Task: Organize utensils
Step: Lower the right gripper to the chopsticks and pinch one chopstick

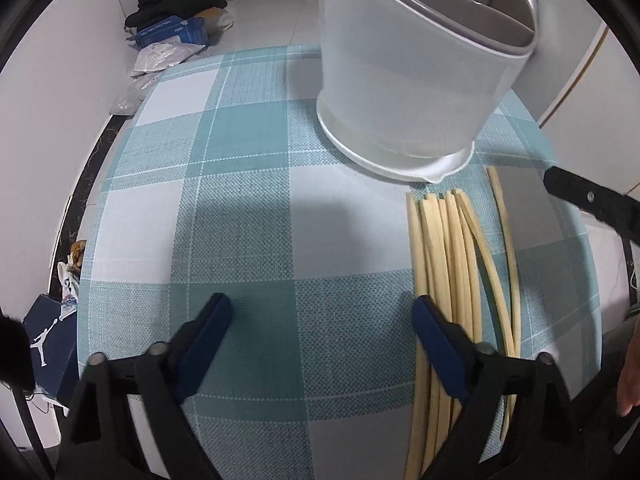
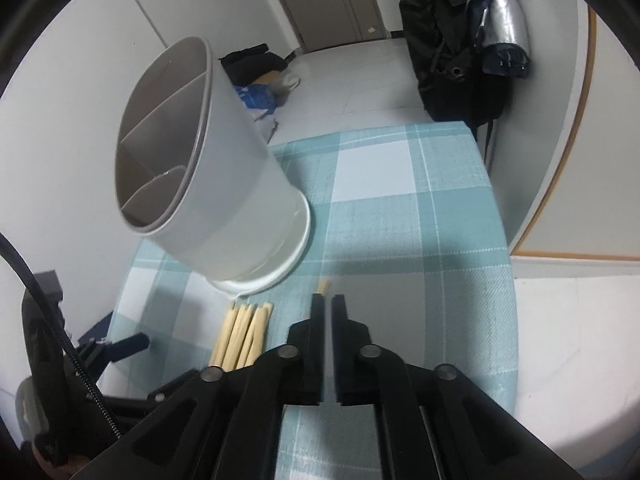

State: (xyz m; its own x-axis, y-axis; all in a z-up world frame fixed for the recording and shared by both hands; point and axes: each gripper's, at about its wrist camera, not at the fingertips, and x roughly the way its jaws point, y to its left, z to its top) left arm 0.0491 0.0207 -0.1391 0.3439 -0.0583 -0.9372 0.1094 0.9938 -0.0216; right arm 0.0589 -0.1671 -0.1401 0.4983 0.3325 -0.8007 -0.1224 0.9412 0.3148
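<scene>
A white utensil holder (image 1: pixel 416 72) with grey dividers stands on the checked teal tablecloth (image 1: pixel 248 200); it also shows in the right wrist view (image 2: pixel 224 184). Several pale wooden chopsticks (image 1: pixel 448 248) lie in a bundle in front of it, with one chopstick (image 1: pixel 508 232) lying apart to the right. My left gripper (image 1: pixel 322 320) is open and empty above the cloth, its right finger (image 1: pixel 436 344) over the bundle. My right gripper (image 2: pixel 328 300) is shut on a single chopstick (image 2: pixel 323 287), whose tip pokes out past the fingers. The bundle (image 2: pixel 244 332) lies to its left.
The cloth-covered table (image 2: pixel 440 208) is small, with edges close on all sides. Boxes, bags and dark clothes (image 1: pixel 176 12) lie on the floor beyond. A dark coat and a silver umbrella (image 2: pixel 496 12) hang at the far right. A blue shoe box (image 1: pixel 48 344) stands at the left.
</scene>
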